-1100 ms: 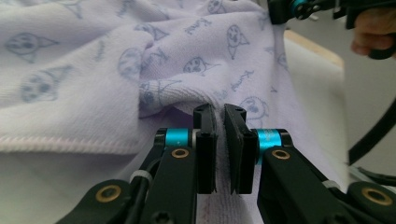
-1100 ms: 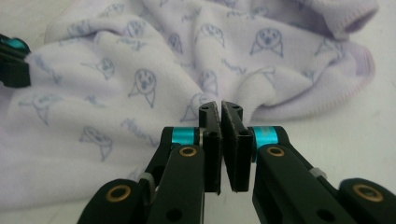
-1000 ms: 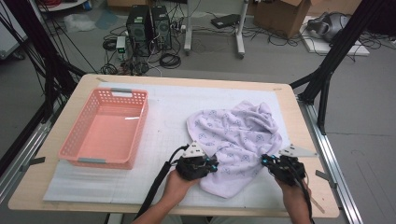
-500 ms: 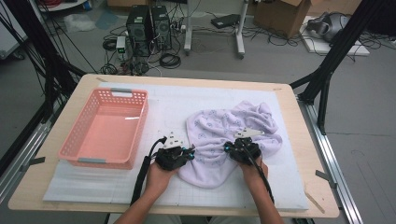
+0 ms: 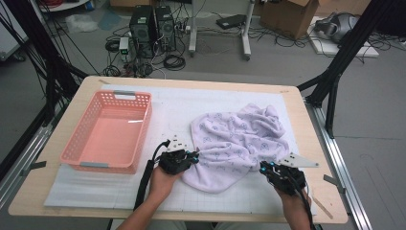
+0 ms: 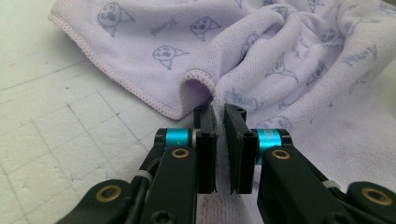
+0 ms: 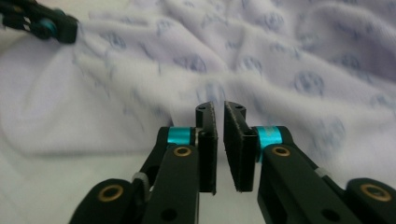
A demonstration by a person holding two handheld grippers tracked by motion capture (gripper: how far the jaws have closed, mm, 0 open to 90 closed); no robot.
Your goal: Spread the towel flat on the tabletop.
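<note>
On the bench (image 5: 306, 211), beside the basket (image 5: 107, 134), your towel (image 5: 234, 143) lies crumpled: soft, light, floppy, so pinch its hemmed edge. Your left tool (image 6: 219, 112) is closed on a fold; your right tool (image 7: 219, 112) is closed, holding nothing.

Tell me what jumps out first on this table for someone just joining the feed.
The crumpled lilac towel with its small printed faces, right of centre on the white mat. The pink basket sits to its left with nothing in it. The left gripper meets the towel's left edge and the right gripper sits by its lower right edge, both with jaws nearly together.
</note>
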